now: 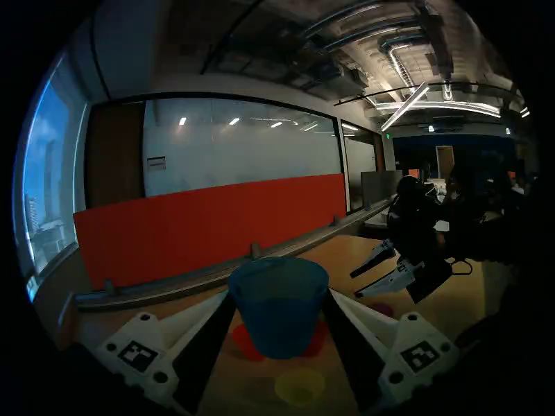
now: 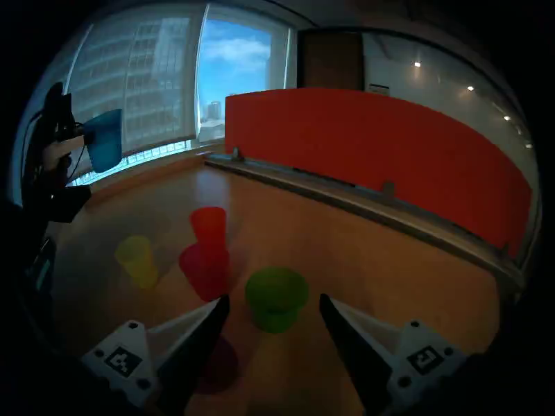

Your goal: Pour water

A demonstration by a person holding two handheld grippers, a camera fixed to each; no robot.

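In the left gripper view, the left gripper (image 1: 279, 295) has its two fingers closed against the sides of a blue cup (image 1: 277, 319), pinching it and holding it up off the wooden table (image 1: 347, 253); whether the cup holds water cannot be told. Below the blue cup a yellow cup (image 1: 300, 385) stands nearest on the table, and a red cup (image 1: 241, 343) shows on either side just behind the blue one. Farther off to the right, the right gripper (image 1: 380, 270) hangs over the table with its fingers spread and nothing between them. Beyond the table edge runs a red partition (image 1: 208, 222), with a window (image 1: 45, 187) at the far left.

In the right gripper view, the right gripper's own fingers stand apart, clear of a green cup (image 2: 276, 305) that sits upright on the table just ahead, between the fingertips. A dark purple cup (image 2: 218, 364) lies partly behind the near left finger. Past it two red cups (image 2: 207, 267) stand close together, one behind the other, with the yellow cup to their left. Far left, the blue cup is held in the air against the window.
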